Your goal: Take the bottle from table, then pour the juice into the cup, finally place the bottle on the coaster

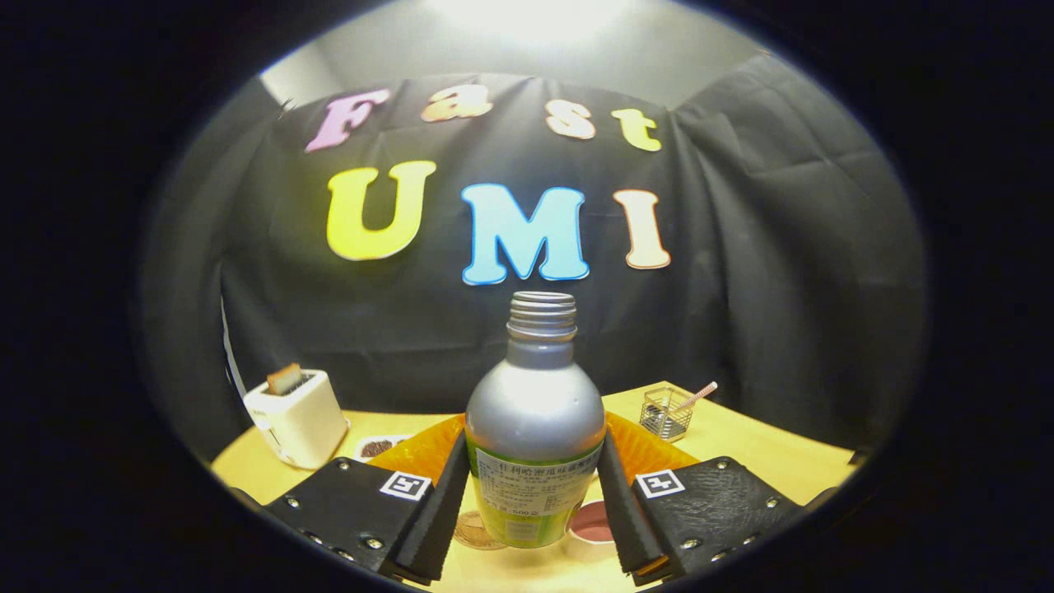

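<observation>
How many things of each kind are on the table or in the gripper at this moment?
Bottle, uncapped, between the gripper fingers, both pressing on it: 1
Cup: 1
Coaster: 1
Toaster: 1
Wire basket holding a straw: 1
Orange mat: 1
Small dish: 1
Total: 7

Your gripper clamps the upright, uncapped bottle with both fingers. Under it you see the coaster and cup. A toaster stands beyond the left finger.
</observation>
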Demonstrator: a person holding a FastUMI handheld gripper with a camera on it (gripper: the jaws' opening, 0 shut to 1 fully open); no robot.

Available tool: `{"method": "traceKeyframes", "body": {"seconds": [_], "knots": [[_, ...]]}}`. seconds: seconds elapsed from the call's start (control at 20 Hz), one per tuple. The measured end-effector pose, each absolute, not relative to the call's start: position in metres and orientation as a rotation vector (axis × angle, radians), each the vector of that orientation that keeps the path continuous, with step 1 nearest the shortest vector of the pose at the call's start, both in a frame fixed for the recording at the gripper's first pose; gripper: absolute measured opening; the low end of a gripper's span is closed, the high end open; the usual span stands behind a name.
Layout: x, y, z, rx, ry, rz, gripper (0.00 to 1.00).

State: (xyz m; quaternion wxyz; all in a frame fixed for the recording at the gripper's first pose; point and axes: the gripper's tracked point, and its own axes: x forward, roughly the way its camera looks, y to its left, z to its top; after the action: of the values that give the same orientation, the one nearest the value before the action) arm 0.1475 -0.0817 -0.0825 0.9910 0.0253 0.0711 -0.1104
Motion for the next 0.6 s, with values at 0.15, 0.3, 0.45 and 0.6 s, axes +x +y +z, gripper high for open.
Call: {"method": "traceKeyframes", "body": {"seconds": [0.15,0.3,0.45,0.6], "knots": [[0.147,-0.066,-0.083,0.025,0.131,-0.194,0.76],[0.147,-0.055,-0.086,0.049,0.124,-0.169,0.76],[0.152,-0.052,-0.09,0.08,0.107,-0.161,0.76],[0.16,-0.043,-0.101,0.088,0.103,-0.122,0.76]]}}
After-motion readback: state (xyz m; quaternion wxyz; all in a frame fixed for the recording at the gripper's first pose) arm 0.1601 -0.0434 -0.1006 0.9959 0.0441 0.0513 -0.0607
